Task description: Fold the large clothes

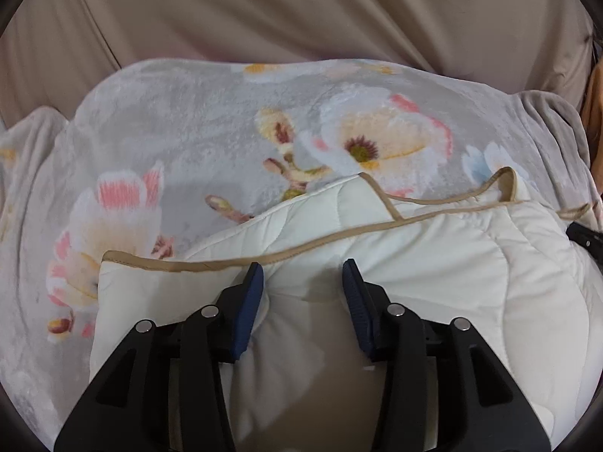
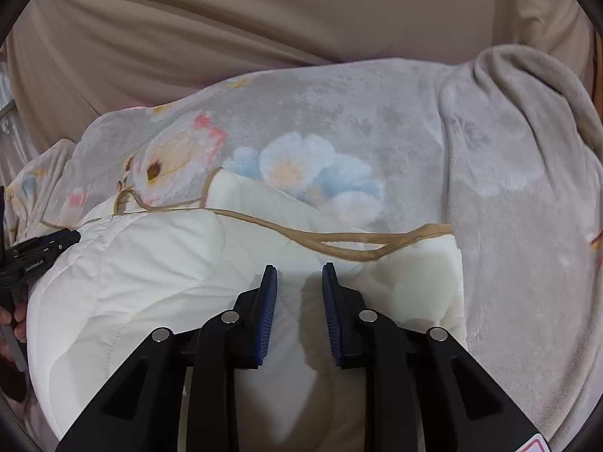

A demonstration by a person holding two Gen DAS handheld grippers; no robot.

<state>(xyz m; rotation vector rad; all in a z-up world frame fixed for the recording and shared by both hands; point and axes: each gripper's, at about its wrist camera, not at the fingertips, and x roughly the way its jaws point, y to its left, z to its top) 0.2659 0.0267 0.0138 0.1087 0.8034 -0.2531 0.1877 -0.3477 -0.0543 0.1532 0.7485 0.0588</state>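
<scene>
The cream quilt (image 1: 433, 263), tan-piped and padded, lies bunched in several layers on the grey floral blanket (image 1: 196, 143), its piped edges stacked unevenly toward the far side. Over it, the left gripper (image 1: 303, 269) hovers with its blue pads apart, a soft ridge of quilt rising between them but not pinched. Same story on the other side: the right gripper (image 2: 299, 271) stands with a narrower gap, pads over the cloth, nothing clamped as far as the view shows. The step in hand looks like taking a fresh hold for the next fold. To do it well, each gripper should reach the tan piping (image 2: 339, 243) and bite all layers there, not the puffy middle, which would slip. Both holds want to sit level, so the fold lands square. Beyond, beige sheeting (image 1: 301, 11) fills the background.
</scene>
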